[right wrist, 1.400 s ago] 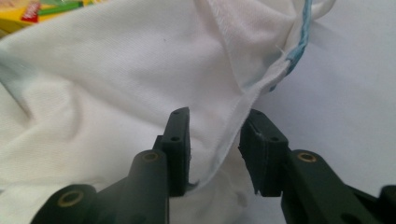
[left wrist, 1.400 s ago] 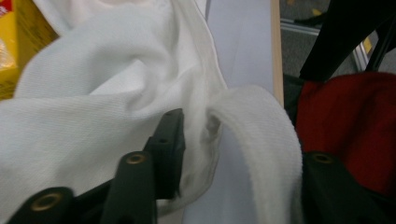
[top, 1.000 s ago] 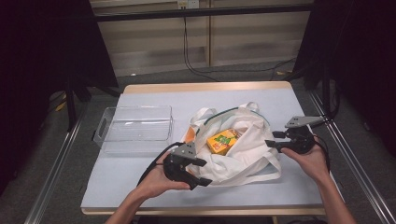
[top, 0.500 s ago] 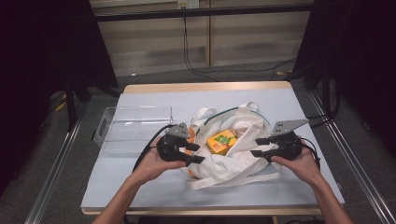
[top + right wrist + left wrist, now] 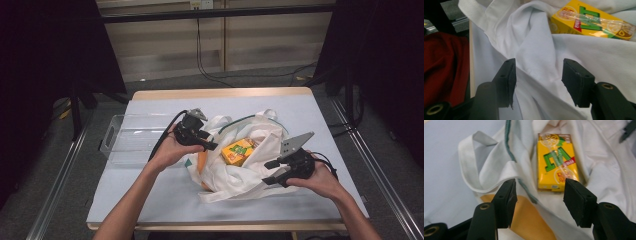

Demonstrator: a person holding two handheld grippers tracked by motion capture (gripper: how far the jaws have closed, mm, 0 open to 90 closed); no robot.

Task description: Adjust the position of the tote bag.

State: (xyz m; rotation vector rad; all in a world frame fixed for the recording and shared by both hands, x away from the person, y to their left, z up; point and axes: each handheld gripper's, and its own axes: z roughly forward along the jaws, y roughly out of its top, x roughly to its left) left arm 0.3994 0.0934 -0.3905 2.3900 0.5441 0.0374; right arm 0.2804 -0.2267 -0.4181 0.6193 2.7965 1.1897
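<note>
One camera hangs high on the person's side, facing forward and down over the whole bench (image 5: 150, 200). Two more ride the tongs, each peering close along its own black jaws. All three share the white bag (image 5: 240, 175) (image 5: 604, 170) (image 5: 536, 37) and the yellow carton (image 5: 239, 151) (image 5: 556, 162) (image 5: 591, 21) inside it.

my table (image 5: 150, 200) has a light blue top. on it lie my white cloth bag (image 5: 250, 175) and, just beside it, a clear plastic tray (image 5: 130, 142).
</note>
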